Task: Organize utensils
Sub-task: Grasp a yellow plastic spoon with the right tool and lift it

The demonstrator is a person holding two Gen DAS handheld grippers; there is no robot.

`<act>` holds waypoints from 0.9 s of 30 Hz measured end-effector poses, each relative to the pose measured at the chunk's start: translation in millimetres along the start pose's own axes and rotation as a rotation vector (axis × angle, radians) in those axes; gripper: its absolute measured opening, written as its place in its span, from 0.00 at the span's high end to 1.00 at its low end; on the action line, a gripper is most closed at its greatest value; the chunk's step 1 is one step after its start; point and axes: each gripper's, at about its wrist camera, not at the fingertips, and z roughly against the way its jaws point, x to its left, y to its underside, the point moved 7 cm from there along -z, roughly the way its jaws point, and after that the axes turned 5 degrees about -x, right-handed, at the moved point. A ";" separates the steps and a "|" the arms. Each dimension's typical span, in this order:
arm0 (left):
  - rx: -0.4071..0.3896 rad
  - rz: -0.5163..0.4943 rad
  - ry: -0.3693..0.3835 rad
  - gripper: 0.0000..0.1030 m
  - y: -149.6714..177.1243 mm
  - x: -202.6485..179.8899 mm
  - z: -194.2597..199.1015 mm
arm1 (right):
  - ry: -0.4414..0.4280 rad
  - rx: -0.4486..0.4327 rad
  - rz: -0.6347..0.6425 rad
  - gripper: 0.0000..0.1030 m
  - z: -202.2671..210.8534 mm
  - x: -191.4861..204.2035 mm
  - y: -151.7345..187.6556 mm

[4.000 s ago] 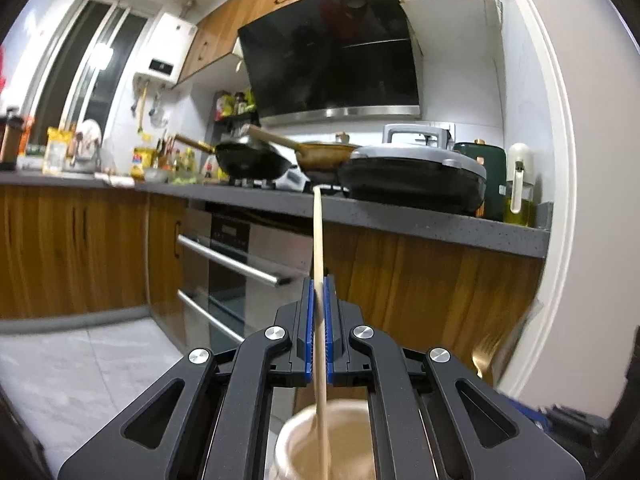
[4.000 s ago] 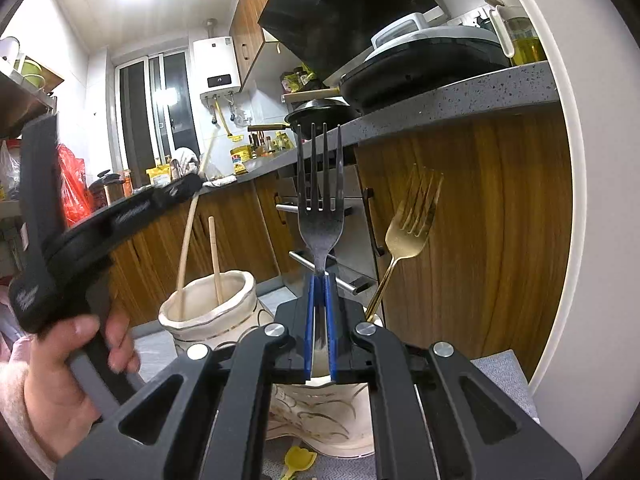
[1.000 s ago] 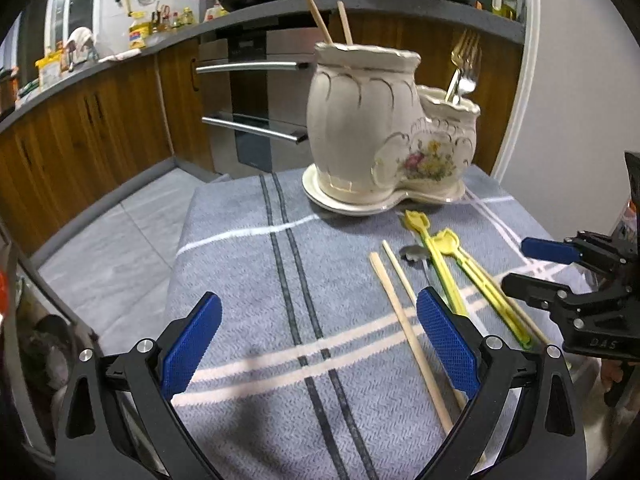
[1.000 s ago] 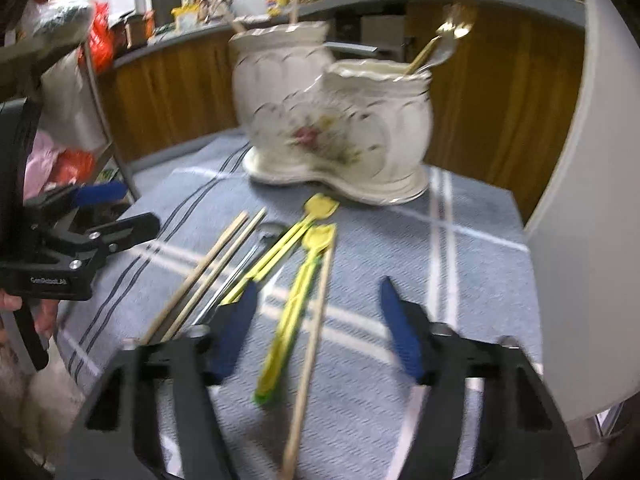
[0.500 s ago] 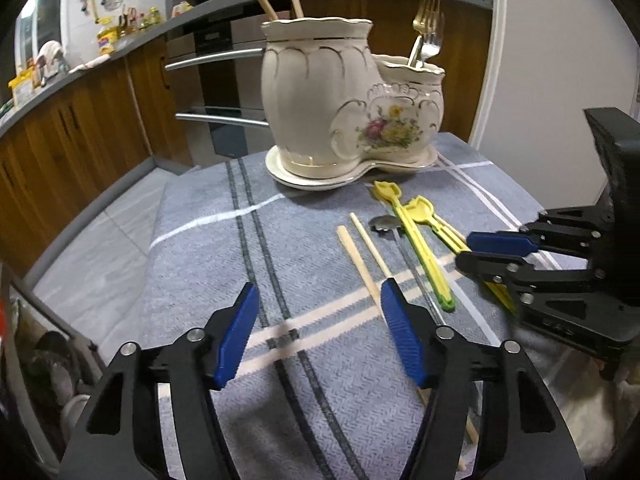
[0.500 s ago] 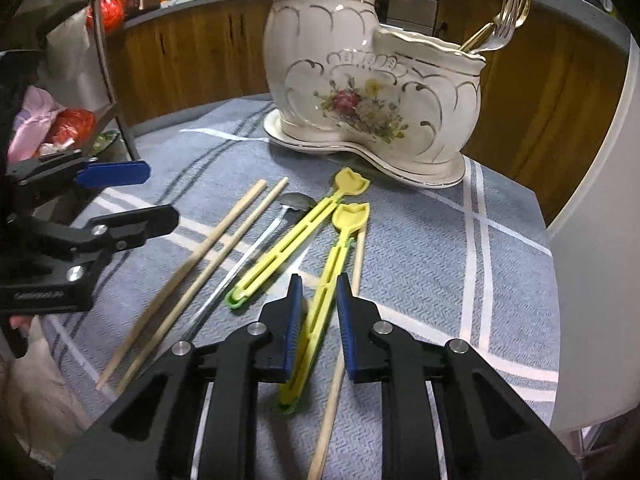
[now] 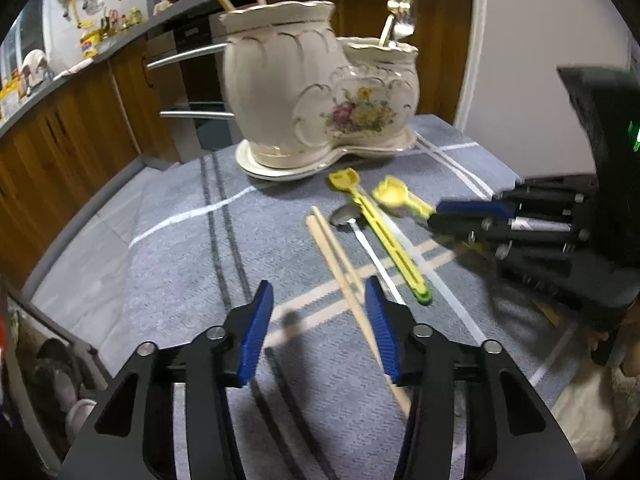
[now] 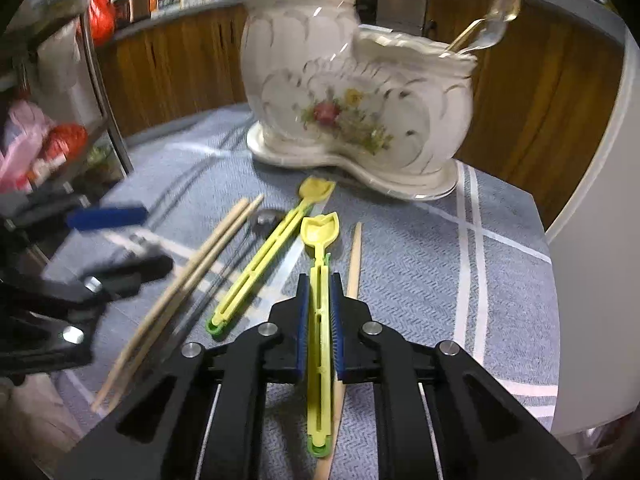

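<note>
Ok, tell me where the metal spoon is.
In the left wrist view the metal spoon lies on the striped cloth, between the wooden chopsticks and a yellow spoon.

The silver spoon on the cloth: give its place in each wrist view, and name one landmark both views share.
Left wrist view: the silver spoon lies right of centre, bowl between the wooden chopsticks and a yellow utensil.
Right wrist view: the spoon's bowl shows left of centre, between the same chopsticks and yellow utensil; its handle is blurred.
Shared landmark: the floral ceramic holder.
</note>
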 end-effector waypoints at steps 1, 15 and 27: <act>0.006 -0.005 0.004 0.59 0.4 -2.3 -0.6 | -0.003 -0.014 -0.010 0.90 4.0 -1.9 -1.6; 0.081 -0.008 -0.053 0.75 9.0 -10.4 -11.3 | -0.044 -0.149 -0.050 0.90 41.8 -16.0 -10.1; 0.110 0.038 -0.064 0.81 -1.7 -2.0 -25.8 | -0.055 -0.182 -0.072 0.90 51.1 -17.3 -10.4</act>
